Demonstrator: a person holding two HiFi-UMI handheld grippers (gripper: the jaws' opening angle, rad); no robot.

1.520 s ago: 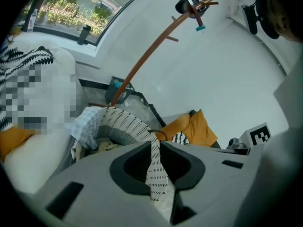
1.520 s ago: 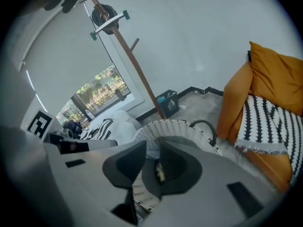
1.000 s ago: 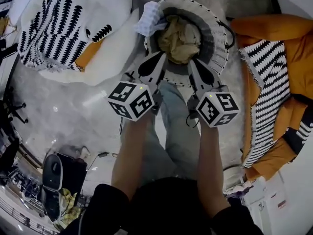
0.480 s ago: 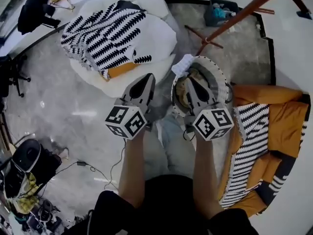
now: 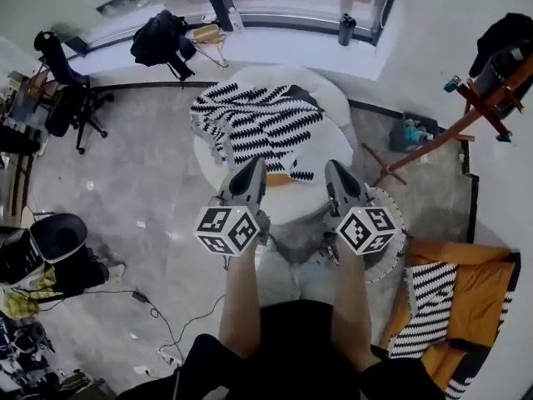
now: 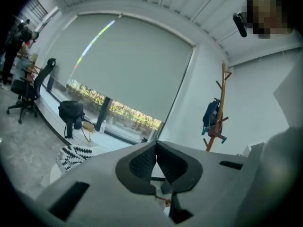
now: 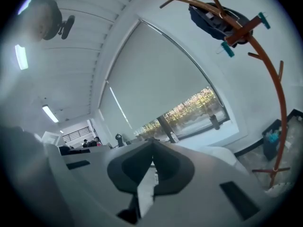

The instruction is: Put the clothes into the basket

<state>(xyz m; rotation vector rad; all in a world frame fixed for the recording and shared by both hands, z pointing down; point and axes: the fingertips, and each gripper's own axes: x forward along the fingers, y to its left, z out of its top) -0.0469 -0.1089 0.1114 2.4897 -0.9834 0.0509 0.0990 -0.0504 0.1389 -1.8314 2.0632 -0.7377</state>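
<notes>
From the head view, the basket [image 5: 395,238] stands at the person's feet, half covered by the right gripper [image 5: 336,170]. The left gripper [image 5: 252,168] hangs just left of the basket. Beyond the basket a black-and-white patterned garment [image 5: 262,127] lies on a round white pouf [image 5: 337,111]. To the basket's right lies an orange striped garment [image 5: 454,302].

The left gripper view shows jaws pressed together, holding nothing.

The right gripper view shows the same: closed and empty.

I'd say the person is between pickups. The next move calls for reaching a garment, opening the jaws and pinching a fold.
</notes>
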